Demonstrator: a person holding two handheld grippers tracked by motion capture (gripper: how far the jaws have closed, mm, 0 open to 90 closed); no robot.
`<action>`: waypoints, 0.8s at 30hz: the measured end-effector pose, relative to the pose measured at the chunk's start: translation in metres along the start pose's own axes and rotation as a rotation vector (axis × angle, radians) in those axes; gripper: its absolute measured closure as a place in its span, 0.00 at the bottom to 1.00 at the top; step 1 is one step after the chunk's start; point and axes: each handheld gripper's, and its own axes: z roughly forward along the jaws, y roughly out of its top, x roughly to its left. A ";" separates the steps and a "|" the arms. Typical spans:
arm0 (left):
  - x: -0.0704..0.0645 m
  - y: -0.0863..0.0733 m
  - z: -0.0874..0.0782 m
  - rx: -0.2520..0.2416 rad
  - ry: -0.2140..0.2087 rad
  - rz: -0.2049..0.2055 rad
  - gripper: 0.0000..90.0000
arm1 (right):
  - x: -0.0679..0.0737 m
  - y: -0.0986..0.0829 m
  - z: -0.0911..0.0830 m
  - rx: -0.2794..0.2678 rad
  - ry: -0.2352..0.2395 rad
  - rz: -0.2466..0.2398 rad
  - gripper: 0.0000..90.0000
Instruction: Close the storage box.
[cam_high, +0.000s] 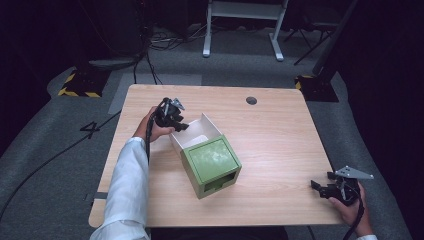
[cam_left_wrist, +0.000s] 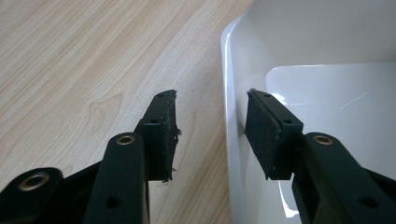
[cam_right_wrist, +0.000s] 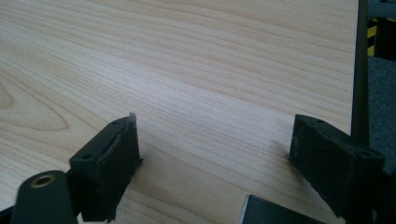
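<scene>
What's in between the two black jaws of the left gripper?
In the left gripper view, the white drawer's side wall stands in the open gap of the left gripper, one jaw outside over the table, one inside. Neither pad touches it.

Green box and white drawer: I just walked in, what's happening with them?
A person works at the table. The left gripper is open, its jaws straddling the wall of the white drawer, which is pulled partly out of the green box. The right gripper is open and idle near the table's right edge.
</scene>
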 end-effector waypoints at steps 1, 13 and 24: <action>0.001 0.000 0.000 0.001 0.003 0.001 0.60 | 0.000 0.000 0.000 0.000 0.000 0.000 0.18; 0.001 0.008 -0.028 -0.087 0.072 -0.001 0.57 | 0.000 0.000 0.000 0.000 0.000 0.000 0.18; 0.000 0.003 -0.064 -0.137 0.169 -0.004 0.47 | 0.000 0.000 0.000 0.000 -0.001 0.001 0.18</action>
